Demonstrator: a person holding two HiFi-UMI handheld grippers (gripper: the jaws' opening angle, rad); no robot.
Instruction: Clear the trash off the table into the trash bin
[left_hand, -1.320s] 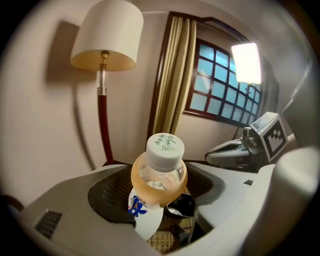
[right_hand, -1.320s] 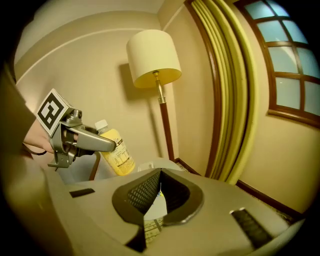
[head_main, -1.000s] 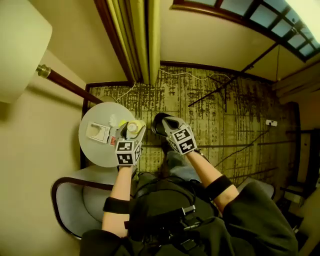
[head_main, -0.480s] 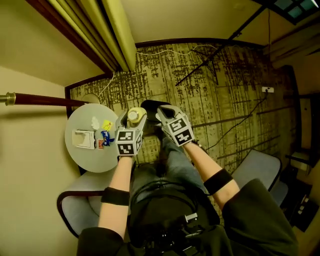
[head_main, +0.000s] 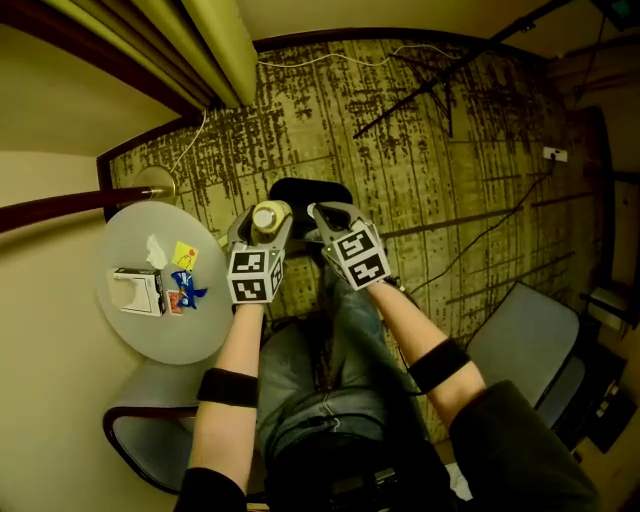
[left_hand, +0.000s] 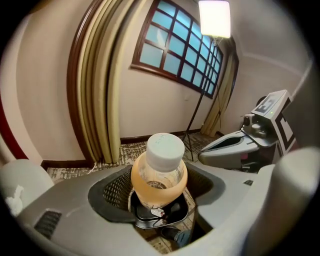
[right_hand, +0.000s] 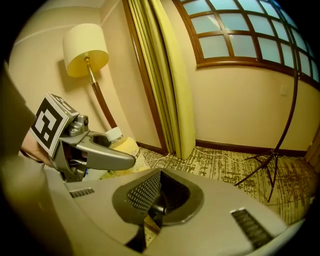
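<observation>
My left gripper (head_main: 262, 216) is shut on a clear plastic bottle (head_main: 266, 217) with a white cap and an orange-tinted shoulder. In the left gripper view the bottle (left_hand: 159, 170) sits between the jaws, right above the black trash bin (left_hand: 161, 219). The bin (head_main: 310, 193) stands on the carpet, partly hidden by both grippers. Beside the bottle, my right gripper (head_main: 322, 216) is shut and empty; its closed jaws (right_hand: 155, 192) point over the bin. On the round white table (head_main: 160, 335) lie a yellow packet (head_main: 184, 255), a blue wrapper (head_main: 186, 290) and a crumpled tissue (head_main: 156, 250).
A white box (head_main: 135, 290) stands on the table. A grey armchair (head_main: 150, 440) is under my left arm, another grey chair (head_main: 525, 340) to the right. A lamp pole (head_main: 60, 205) crosses above the table; a tripod stand (head_main: 440, 80) and curtain (head_main: 225, 40) are farther off.
Both grippers have gone down and away from the table to just above the black bin. The left one has carried the bottle along. The table now lies farther left in view.
</observation>
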